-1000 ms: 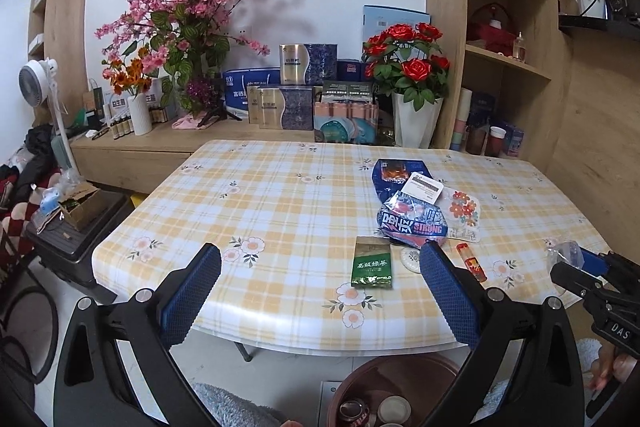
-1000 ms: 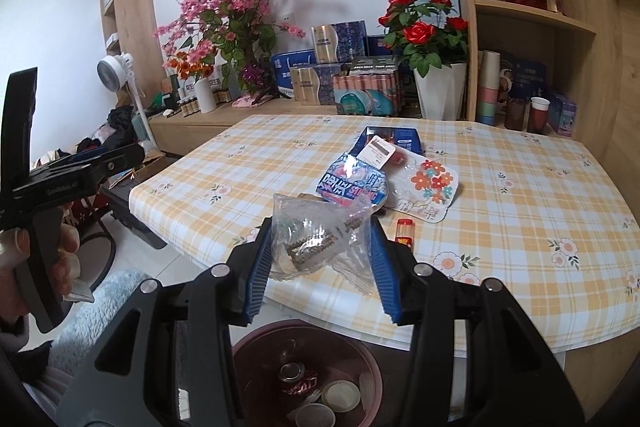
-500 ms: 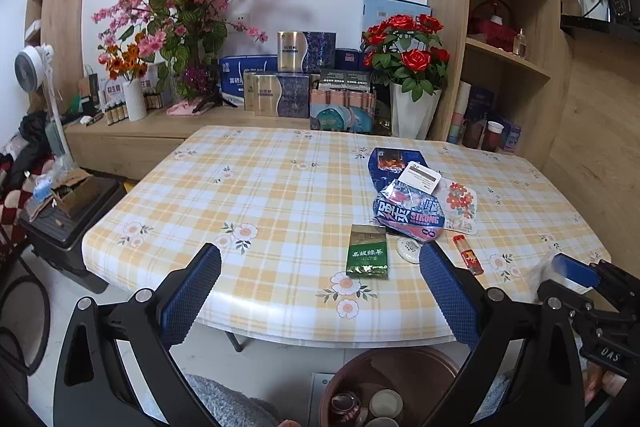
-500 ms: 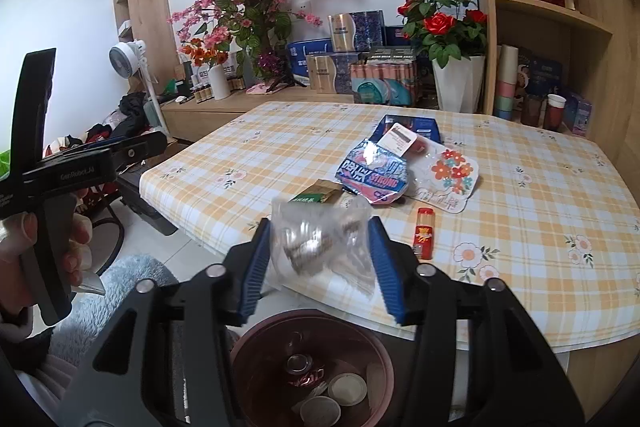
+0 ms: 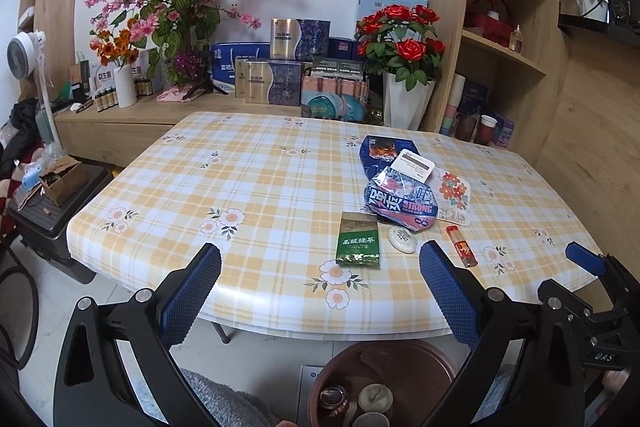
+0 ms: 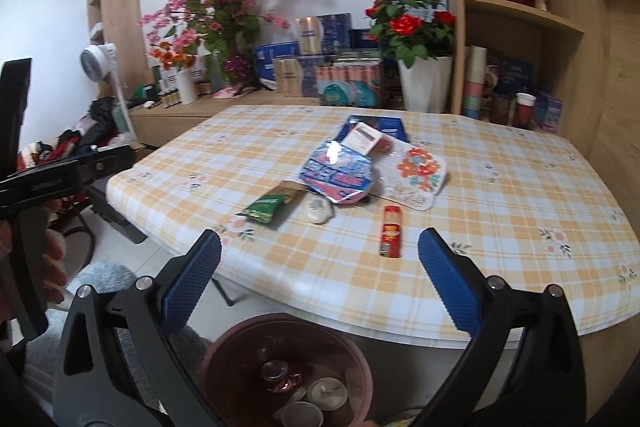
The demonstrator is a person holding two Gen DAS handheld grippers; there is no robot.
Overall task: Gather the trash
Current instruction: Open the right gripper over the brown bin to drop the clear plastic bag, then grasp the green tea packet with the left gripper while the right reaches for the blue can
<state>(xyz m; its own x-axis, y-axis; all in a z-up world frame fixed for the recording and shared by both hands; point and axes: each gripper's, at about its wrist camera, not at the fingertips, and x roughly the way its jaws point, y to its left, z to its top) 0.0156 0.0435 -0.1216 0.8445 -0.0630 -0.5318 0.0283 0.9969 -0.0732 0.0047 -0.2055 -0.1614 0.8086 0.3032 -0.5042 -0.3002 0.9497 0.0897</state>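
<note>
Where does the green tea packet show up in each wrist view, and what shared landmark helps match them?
Left wrist: green tea packet lies right of centre, upright, near the table's front edge.
Right wrist: the packet lies left of centre, turned slantwise.
Shared landmark: the small red tube, right of the packet in both views.

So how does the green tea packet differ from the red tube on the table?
The tea packet is green, flat and broad; the red tube is narrow and long. The packet lies left of the white pod, the tube to its right. Both rest untouched on the table, near its front edge.
</note>
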